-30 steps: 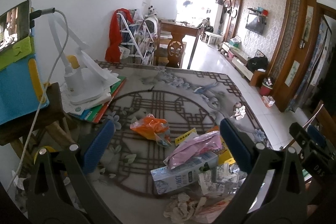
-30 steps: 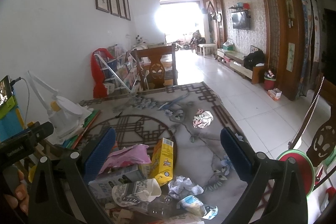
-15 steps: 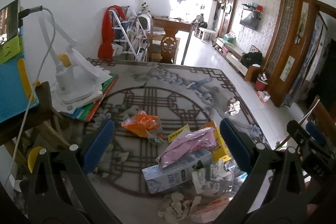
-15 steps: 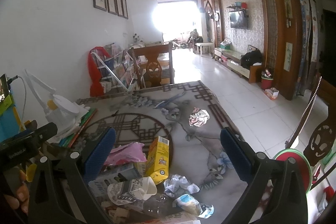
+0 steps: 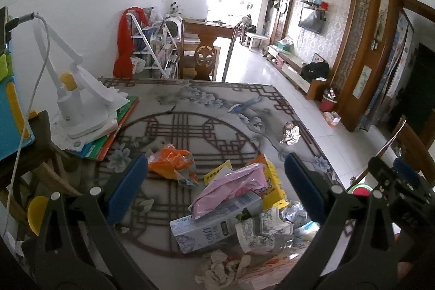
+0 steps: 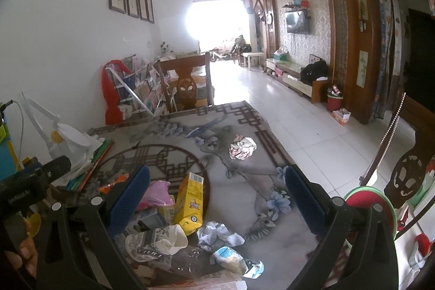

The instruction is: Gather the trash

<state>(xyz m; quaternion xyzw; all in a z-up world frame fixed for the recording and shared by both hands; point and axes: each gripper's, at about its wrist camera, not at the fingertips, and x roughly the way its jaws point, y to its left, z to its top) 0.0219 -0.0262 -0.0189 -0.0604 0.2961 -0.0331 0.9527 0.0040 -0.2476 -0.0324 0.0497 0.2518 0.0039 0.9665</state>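
Trash is heaped at the near edge of a patterned table [image 5: 190,110]: an orange bag [image 5: 171,161], a pink bag [image 5: 231,188], a yellow carton [image 6: 190,199], a white-blue carton [image 5: 214,226], a paper cup [image 6: 157,239] and crumpled tissues [image 6: 218,234]. One crumpled wrapper [image 6: 242,148] lies apart, farther right. My left gripper [image 5: 216,188] hovers open above the pile, nothing between its fingers. My right gripper [image 6: 216,197] is also open and empty, over the pile's right side.
A white desk lamp [image 5: 78,110] stands on books at the table's left. A wooden chair [image 6: 187,83] sits at the far end, another chair [image 6: 407,175] at the right. A red-green bin [image 6: 372,205] is beside the table on the tiled floor.
Both grippers have drifted slightly back and up; the trash sits a bit lower and nearer in both views. Jaws stay open, nothing grasped.
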